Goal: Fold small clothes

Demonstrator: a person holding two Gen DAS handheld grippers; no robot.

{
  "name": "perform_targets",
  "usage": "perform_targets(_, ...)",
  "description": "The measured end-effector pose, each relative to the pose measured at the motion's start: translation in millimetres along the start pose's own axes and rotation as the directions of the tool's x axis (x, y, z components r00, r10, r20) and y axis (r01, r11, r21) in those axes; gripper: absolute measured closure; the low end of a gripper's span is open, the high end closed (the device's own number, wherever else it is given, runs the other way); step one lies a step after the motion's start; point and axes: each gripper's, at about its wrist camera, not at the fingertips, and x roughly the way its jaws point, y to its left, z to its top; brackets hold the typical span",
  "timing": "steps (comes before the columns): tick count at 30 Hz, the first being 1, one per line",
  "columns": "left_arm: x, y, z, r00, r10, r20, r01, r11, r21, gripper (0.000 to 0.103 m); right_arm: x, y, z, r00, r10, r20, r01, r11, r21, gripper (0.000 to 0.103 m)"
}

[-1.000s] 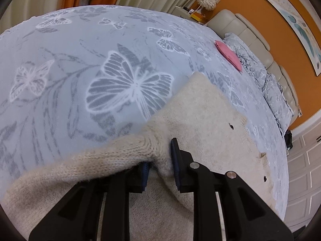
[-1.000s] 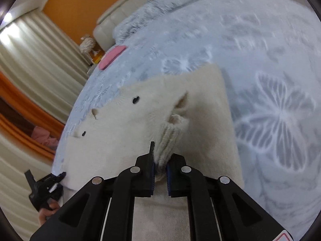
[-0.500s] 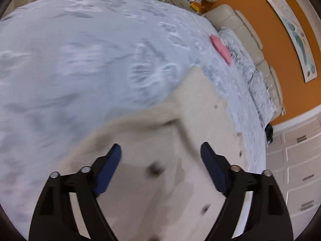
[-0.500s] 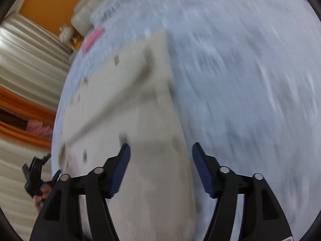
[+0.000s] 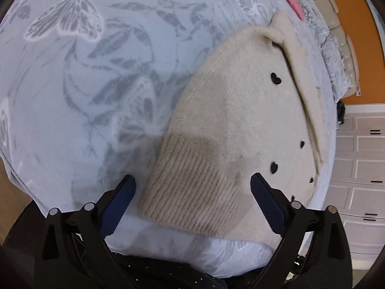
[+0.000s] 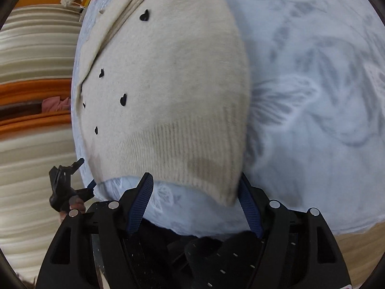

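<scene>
My left gripper (image 5: 192, 200) and right gripper (image 6: 192, 204) have just been opening and stand spread, pinching nothing. The cream knit cardigan (image 5: 240, 120) lies on the bed (image 5: 96, 84), sleeves folded in, hem at six o'clock. Folding bottom-up remains, I judge.

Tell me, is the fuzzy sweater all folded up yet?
Partly. The cream sweater lies on the butterfly blanket with its sleeves tucked in. Both grippers, left and right, have just been opening, gripping nothing. Left: fold its ribbed hem upward.
</scene>
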Motion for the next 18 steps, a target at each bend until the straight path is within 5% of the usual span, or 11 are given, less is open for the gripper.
perform_targets(3, 1, -13, 2, 0.999, 0.048, -0.005, -0.048, 0.998, 0.045, 0.012, -1, -1, -11, 0.999, -0.046, 0.03, 0.047, 0.999, -0.02, 0.041)
perform_targets(4, 1, -15, 1, 0.998, 0.059, -0.004, -0.059, 0.997, 0.053, 0.024, -1, 1, -12, 0.996, -0.063, 0.056, 0.065, 0.998, -0.027, 0.051)
perform_targets(5, 1, -18, 0, 0.997, 0.073, -0.002, -0.073, 0.995, 0.063, 0.031, -2, -1, -13, 0.995, -0.076, 0.07, 0.078, 0.997, -0.028, 0.085)
perform_targets(6, 0, -19, -1, 0.997, 0.077, -0.004, -0.077, 0.995, 0.069, 0.046, -3, -2, -14, 0.995, -0.066, 0.08, 0.068, 0.997, -0.02, 0.093)
perform_targets(9, 2, -19, -6, 0.998, 0.025, -0.049, -0.023, 0.999, 0.046, 0.086, -24, -2, -22, 0.985, -0.02, 0.174, 0.024, 1.0, -0.02, 0.095)
perform_targets(11, -12, -14, -13, 0.998, -0.04, -0.041, 0.04, 0.999, 0.009, 0.088, -53, 4, -35, 0.964, 0.011, 0.265, 0.001, 0.999, -0.046, 0.095)
perform_targets(18, -85, -30, -51, 0.99, -0.137, 0.031, 0.133, 0.984, 0.118, 0.089, -142, -1, -88, 0.889, 0.059, 0.455, -0.018, 0.995, -0.093, 0.096)
